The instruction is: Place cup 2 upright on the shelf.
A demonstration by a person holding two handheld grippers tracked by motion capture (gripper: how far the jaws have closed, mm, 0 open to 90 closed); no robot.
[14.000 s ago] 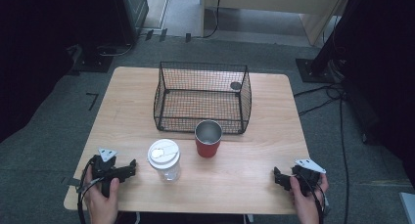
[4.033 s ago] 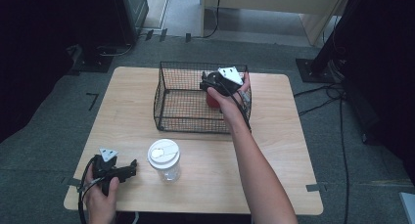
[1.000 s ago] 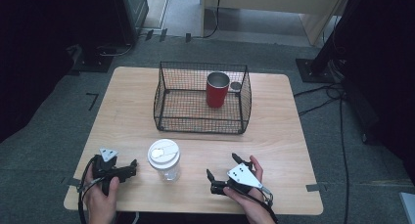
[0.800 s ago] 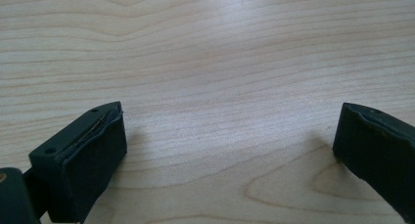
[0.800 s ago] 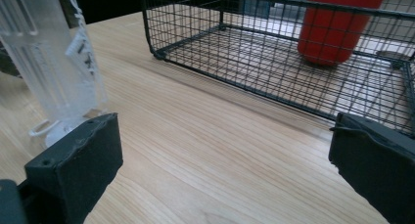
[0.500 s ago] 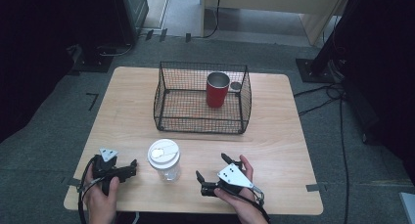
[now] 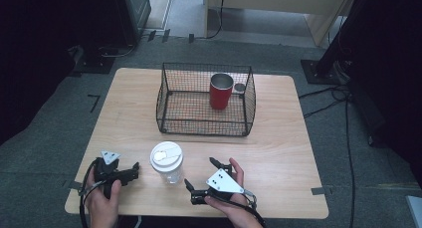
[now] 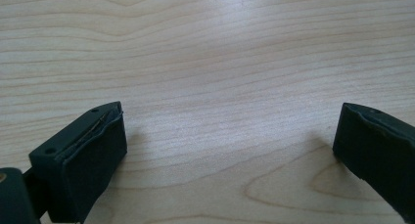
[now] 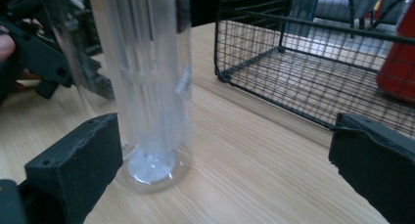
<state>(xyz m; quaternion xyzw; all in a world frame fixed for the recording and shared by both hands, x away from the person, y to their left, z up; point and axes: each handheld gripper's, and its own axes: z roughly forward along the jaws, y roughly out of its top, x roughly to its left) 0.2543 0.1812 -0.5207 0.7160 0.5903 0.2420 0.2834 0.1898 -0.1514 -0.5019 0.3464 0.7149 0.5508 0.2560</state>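
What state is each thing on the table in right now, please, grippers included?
Clear cup: upright on the table, white lid on, not gripped.
Red cup: upright inside the basket, open top.
Wire basket: upright, open-topped, holding the red cup.
Right gripper: open, jaws wide, aimed at the clear cup.
Left gripper: open, resting on the table, holding nothing.

1. The clear cup (image 7: 167, 163) is tall and see-through, with a round white lid on top.
2. It stands straight up on the wooden table (image 7: 278, 143), near the front edge.
3. In the right gripper view, the clear cup (image 9: 147, 82) looks blurry. Its round bottom sits flat on the wood, and its inside looks wet and misty.
4. It stands well in front of the wire basket (image 7: 204, 123).
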